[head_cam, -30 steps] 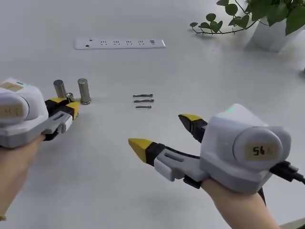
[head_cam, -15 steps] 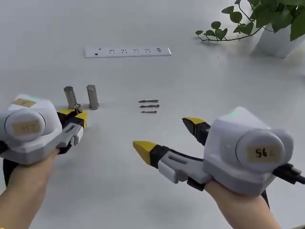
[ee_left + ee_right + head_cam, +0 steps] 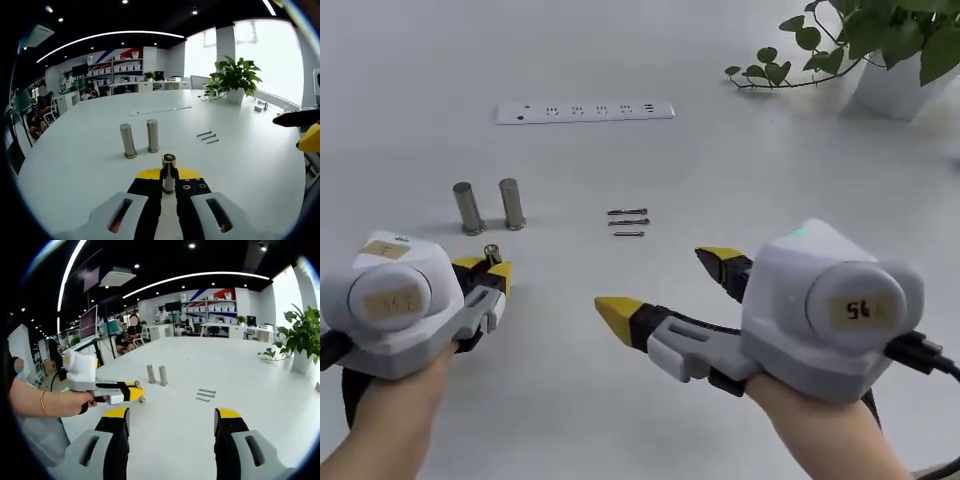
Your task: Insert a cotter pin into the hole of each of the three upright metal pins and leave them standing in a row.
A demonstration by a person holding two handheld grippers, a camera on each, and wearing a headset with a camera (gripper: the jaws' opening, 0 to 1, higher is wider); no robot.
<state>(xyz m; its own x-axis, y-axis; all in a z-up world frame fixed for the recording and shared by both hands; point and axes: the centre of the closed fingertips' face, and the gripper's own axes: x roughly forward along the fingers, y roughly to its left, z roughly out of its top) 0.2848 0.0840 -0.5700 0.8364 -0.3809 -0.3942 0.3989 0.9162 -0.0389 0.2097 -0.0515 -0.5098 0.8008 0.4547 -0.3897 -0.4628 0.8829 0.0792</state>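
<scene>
Since the earlier frame, the left claw [image 3: 488, 270] has drawn back to the near left. It carries one metal pin [image 3: 168, 170] clamped upright between its jaws, clear of the two standing pins [image 3: 468, 208] at far left. Three cotter pins [image 3: 628, 222] lie side by side at mid desk [image 3: 740, 170], right of them. The right claw [image 3: 655, 278] hovers wide open, near right. Recommended: keep the held pin steady, hole toward the right claw; grip one cotter pin by its end.
</scene>
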